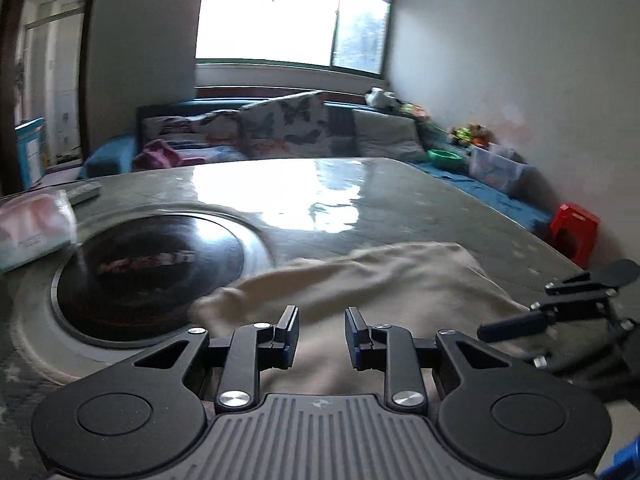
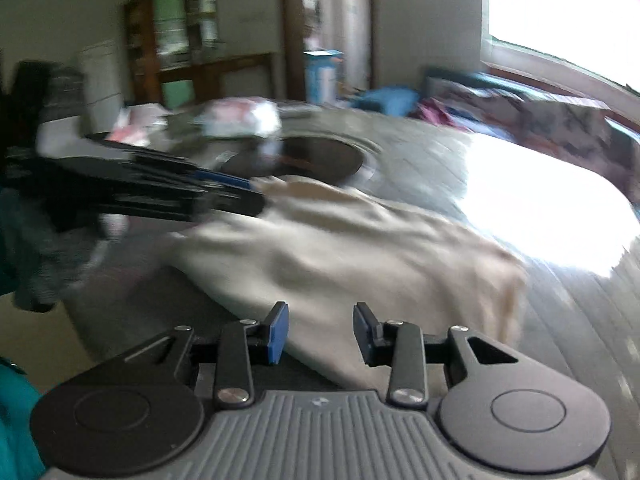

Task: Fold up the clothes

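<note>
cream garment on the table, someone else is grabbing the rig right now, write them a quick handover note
Left claw: open, empty, low over the near part of the cream garment.
Right claw: open, empty, at the garment's near edge.
Garment lies rumpled in a loose heap on the grey table, beside the round black inset. Motion blur hides finer detail.
Done: no neat fold visible.
Left: grip an edge with each claw, spread it flat, then fold.

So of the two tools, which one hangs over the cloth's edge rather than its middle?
The right tool: the cream cloth's edge runs between its open fingers, with dark table beside. The left tool has cloth all around.
</note>
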The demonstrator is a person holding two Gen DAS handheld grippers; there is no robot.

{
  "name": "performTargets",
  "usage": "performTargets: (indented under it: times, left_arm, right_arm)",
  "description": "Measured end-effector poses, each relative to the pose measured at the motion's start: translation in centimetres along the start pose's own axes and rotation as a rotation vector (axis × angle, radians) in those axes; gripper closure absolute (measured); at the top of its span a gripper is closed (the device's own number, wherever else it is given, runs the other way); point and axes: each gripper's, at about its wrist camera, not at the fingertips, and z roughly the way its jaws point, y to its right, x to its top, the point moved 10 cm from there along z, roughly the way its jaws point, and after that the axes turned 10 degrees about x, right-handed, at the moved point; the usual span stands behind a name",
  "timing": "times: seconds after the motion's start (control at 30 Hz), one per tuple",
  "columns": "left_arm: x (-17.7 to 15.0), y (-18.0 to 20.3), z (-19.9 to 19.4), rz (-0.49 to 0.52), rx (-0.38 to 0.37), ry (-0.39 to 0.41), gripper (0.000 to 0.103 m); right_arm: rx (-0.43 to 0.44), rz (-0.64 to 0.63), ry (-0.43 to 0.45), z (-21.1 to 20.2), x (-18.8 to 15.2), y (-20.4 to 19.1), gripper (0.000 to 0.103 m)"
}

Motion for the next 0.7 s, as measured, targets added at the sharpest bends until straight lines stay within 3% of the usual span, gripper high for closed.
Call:
performTargets:
  times: [0.17, 0.47, 0.7]
  left_arm:
    - [-2.0, 0.8, 0.7, 0.017, -0.011, -0.055, 0.075]
    - [-0.1, -0.5, 1.1, -0.027, 0.010, -0.037, 0.075]
    - [-0.8, -3.8, 2.6, -0.090, 0.061, -0.094, 0.074]
  right_arm:
    - [-0.050, 0.079, -0.036, -1.5, -2.5, 2.5, 0.067]
    - [-0.071, 0.088, 0.056, -0.4, 2.2, 6.3, 0.067]
    - [-0.102, 0.153, 0.032, 1.3, 1.6, 9.8, 0.068]
